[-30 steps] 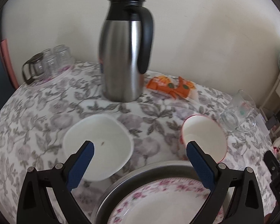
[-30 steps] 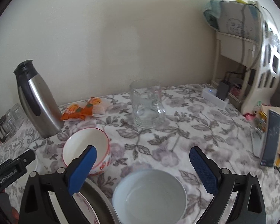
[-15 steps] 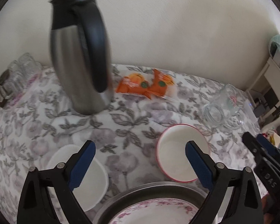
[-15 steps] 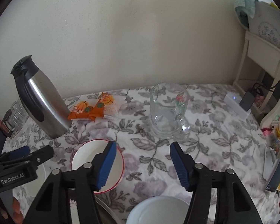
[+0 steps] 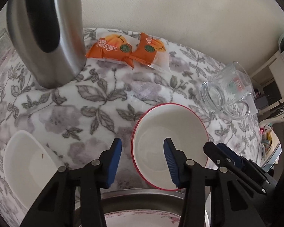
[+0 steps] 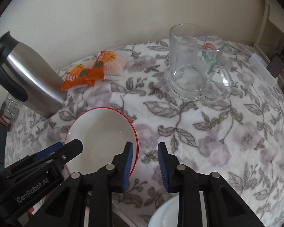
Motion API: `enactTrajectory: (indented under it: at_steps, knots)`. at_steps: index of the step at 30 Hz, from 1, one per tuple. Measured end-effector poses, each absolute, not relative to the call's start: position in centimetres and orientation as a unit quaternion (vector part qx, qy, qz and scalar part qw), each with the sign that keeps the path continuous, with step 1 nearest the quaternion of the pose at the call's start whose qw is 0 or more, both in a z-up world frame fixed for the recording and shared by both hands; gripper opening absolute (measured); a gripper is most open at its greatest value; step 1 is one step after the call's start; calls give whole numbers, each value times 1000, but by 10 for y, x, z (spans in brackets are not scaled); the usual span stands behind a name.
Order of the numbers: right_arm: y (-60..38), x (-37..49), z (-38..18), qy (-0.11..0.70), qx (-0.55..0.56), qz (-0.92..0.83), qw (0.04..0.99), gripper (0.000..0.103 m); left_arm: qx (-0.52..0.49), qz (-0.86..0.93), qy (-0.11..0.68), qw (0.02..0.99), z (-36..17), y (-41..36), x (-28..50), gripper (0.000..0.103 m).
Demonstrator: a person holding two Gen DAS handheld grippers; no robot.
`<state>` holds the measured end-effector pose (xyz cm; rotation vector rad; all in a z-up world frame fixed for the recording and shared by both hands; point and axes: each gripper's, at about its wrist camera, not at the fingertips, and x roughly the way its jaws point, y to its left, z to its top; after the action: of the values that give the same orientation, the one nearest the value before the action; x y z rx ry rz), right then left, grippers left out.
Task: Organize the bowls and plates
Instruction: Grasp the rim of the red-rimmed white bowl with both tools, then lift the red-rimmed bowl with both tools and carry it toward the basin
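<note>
I have both grippers over the red-rimmed bowl (image 5: pixel 170 147), which sits on the floral cloth (image 5: pixel 104 98) just beyond the metal tray (image 5: pixel 142 206) at the near edge. The left gripper (image 5: pixel 143 158) straddles the bowl's left wall: one finger is outside on the cloth, the other inside the bowl. Its jaws have just been closing, with the rim between them, but I see a gap on both sides, so nothing is clamped yet.

The right gripper (image 6: pixel 144 160) does the same on the bowl's (image 6: pixel 102 138) right wall. Its jaws have also just been closing. The inner pad looks close to the rim, the outer one stands clear over the cloth, so I judge it not yet gripping.

The bowl is round, so it has no long axis to line up with; what matters is that each rim section lies between its own pads. Both hands are about equally near, one on each side.

A white dish (image 5: pixel 26 168) lies to the left, another white bowl (image 6: pixel 164 215) near right, the flask (image 5: pixel 45 32) far left.
</note>
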<state>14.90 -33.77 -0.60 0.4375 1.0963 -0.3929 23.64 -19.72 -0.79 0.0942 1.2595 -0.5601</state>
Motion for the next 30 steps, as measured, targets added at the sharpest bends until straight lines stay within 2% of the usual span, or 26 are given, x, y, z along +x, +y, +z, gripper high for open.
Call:
enactTrajectory:
  at_steps: [2,6,12,17,30]
  knots:
    - [-337,151,-12,520,206,-181,809,20,48,-255,582,770,-13,-199,238,36]
    - [-338,155,-23,525,221,-172,803,18,47,-254,591,764,-25,-200,241,23]
    - [-334,162,-33,538,223,-162,797,14,52,-249,600,758,-36,-199,244,13]
    - [-331,161,-32,535,220,-160,800,13,41,-259,596,759,-36,-193,244,9]
    - [-328,158,-13,494,206,-156,830,13,45,-277,560,780,-22,-194,241,9]
